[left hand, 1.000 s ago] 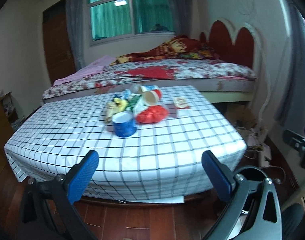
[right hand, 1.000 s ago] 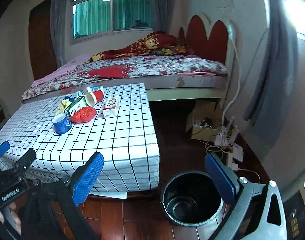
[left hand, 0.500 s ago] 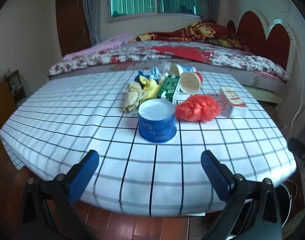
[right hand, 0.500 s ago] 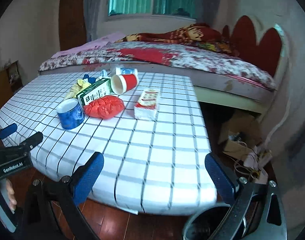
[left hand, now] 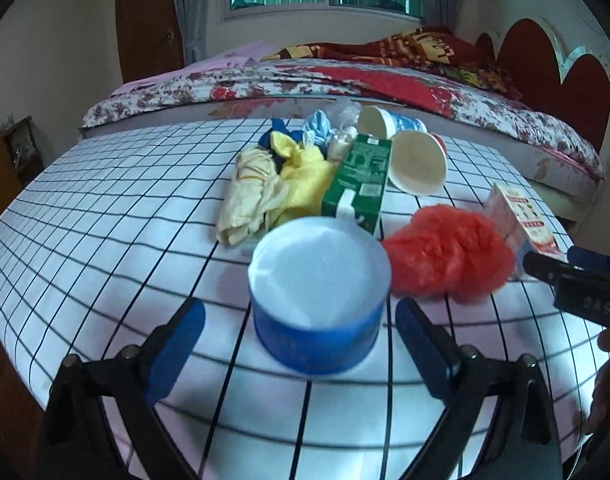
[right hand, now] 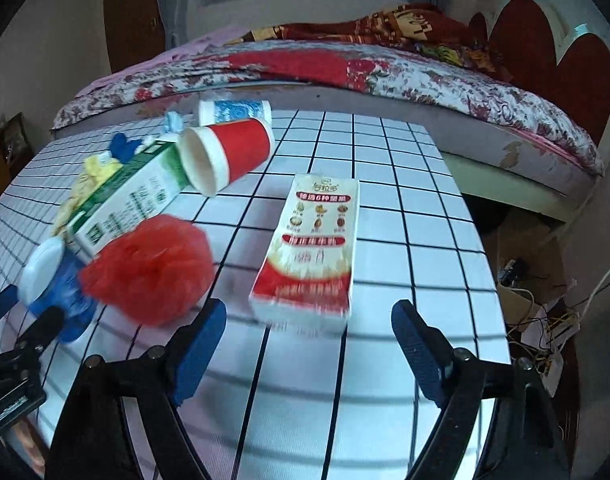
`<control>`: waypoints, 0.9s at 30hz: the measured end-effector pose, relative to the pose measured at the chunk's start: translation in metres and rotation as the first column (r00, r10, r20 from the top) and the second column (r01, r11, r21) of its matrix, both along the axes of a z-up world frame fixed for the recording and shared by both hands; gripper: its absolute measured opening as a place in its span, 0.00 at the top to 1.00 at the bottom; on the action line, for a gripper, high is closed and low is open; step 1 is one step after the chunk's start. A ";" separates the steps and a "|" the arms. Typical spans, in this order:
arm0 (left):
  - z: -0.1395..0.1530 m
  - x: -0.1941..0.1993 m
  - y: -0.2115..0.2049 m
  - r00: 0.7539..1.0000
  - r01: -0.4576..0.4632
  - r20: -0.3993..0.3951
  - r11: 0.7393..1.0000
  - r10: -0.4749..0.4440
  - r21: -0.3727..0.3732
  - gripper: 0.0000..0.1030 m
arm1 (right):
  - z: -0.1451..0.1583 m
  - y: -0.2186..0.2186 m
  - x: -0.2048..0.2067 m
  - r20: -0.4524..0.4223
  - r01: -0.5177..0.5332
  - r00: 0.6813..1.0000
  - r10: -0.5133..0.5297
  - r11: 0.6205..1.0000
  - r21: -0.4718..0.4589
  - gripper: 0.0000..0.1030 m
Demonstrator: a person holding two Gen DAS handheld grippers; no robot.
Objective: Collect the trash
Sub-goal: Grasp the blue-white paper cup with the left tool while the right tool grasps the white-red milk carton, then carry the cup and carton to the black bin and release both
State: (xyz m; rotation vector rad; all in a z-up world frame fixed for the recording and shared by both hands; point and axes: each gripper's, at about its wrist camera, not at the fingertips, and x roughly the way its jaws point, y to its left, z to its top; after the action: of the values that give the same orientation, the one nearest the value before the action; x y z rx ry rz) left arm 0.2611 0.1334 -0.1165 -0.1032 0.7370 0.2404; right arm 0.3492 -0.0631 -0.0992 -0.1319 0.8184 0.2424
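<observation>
The trash sits in one cluster on the checked surface [left hand: 105, 208]: one blue tub [left hand: 319, 296], one red plastic bag [left hand: 449, 256], one green carton [left hand: 359, 176], one red-and-white carton [right hand: 311, 248], two paper cups, one red [right hand: 229, 152] and one blue-patterned [right hand: 235, 111], and a bunch of yellow, cream and blue bags [left hand: 273, 184]. The left gripper [left hand: 301, 352] has its fingers apart and closing, the blue tub between their tips and not yet pressed. The right gripper [right hand: 309, 348] also has its fingers apart and closing, the red-and-white carton just ahead of them, untouched. Bare surface lies left of the left fingers and right of the right fingers, up to the right edge. The bed [right hand: 385, 72] runs along the far edge.
</observation>
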 end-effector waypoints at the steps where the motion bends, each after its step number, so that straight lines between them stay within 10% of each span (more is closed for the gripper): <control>1: 0.000 0.004 0.000 1.000 -0.003 -0.002 1.000 0.003 0.007 0.07 | -0.003 0.001 0.005 -0.011 0.001 1.000 -0.001 1.000 0.000 0.20; 11: -0.006 0.015 0.004 0.999 0.029 -0.021 1.000 -0.029 -0.007 0.27 | -0.009 0.003 0.017 -0.027 -0.026 0.999 0.026 1.000 0.014 0.48; 27: 0.052 -0.068 -0.024 0.985 0.103 0.135 0.994 -0.107 0.041 0.27 | 0.055 -0.048 -0.096 0.187 -0.035 0.982 0.021 0.997 0.075 0.48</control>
State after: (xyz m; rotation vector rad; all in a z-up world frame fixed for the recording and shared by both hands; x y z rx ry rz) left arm 0.1931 0.1094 -0.0645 -0.0482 0.5990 0.1433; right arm 0.2536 -0.1109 -0.0439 -0.0911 0.6202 0.2840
